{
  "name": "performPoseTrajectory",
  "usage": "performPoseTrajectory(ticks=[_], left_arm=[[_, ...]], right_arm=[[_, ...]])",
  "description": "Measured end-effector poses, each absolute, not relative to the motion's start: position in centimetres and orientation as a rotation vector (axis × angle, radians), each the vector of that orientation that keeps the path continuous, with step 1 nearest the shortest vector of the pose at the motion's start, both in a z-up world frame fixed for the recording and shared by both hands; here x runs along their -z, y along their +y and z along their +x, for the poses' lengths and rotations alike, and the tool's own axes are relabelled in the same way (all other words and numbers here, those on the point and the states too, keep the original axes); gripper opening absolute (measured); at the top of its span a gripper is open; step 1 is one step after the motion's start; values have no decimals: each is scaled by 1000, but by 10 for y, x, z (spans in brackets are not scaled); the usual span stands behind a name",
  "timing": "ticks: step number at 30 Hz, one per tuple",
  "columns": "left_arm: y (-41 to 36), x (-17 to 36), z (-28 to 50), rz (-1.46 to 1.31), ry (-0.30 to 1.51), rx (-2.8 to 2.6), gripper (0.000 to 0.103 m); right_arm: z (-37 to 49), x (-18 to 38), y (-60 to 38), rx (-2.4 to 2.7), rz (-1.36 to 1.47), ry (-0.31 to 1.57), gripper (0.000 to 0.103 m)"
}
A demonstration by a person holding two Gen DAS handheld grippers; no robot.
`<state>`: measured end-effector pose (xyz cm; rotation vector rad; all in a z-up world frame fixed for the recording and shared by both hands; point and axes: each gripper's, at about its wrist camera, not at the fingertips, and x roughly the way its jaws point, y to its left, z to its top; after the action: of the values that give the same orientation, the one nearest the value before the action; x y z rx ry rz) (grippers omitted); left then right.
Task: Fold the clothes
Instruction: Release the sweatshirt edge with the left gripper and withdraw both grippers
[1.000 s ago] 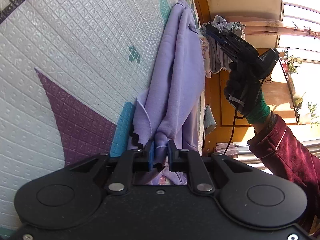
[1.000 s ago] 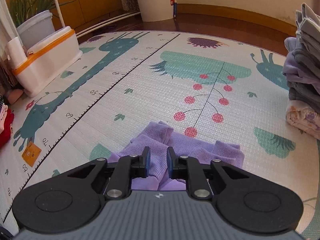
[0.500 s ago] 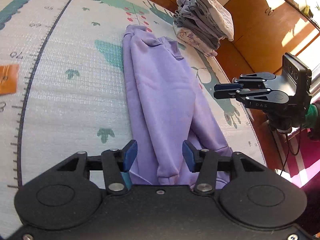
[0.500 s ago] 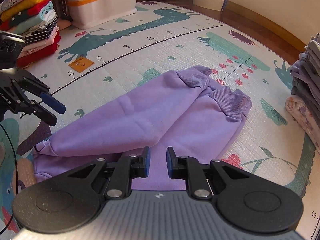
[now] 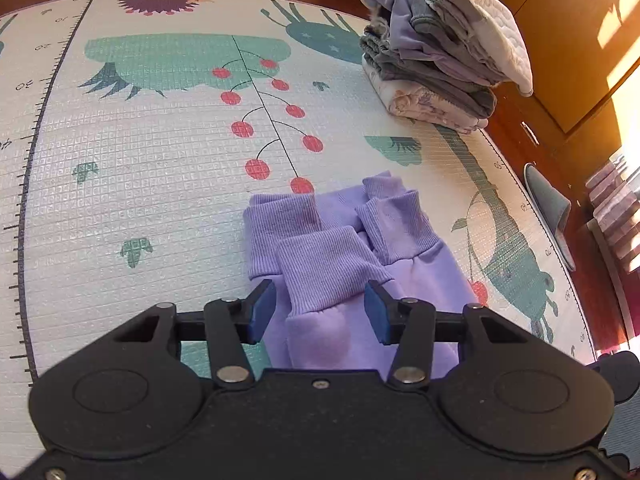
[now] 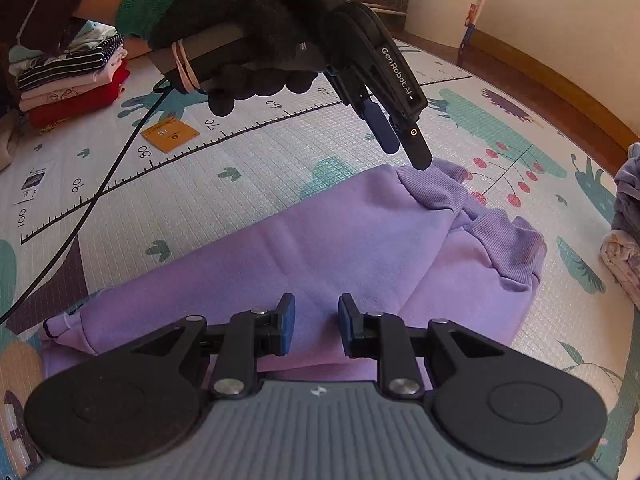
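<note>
On the play mat [image 6: 248, 160] lies one purple garment [image 6: 352, 240], long axis running cuffs-far, between two clothes stacks; both grippers, left [image 5: 320, 308] and right [image 6: 314, 322], hover with jaws apart, empty.

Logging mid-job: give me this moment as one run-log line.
left gripper: open, over ribbed cuffs | right gripper: open, empty | purple pants: flat on mat
</note>
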<state>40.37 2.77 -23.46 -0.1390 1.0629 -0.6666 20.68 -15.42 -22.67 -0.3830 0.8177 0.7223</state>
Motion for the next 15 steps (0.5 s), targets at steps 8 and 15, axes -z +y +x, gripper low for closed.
performPoseTrajectory(ticks=[8, 15], left_arm=[[21, 245, 404, -102, 1028, 673, 1], [27, 228, 394, -160, 857, 654, 0]], right_arm=[[213, 235, -164, -704, -362, 827, 35], [214, 232, -162, -717, -409, 754, 35]])
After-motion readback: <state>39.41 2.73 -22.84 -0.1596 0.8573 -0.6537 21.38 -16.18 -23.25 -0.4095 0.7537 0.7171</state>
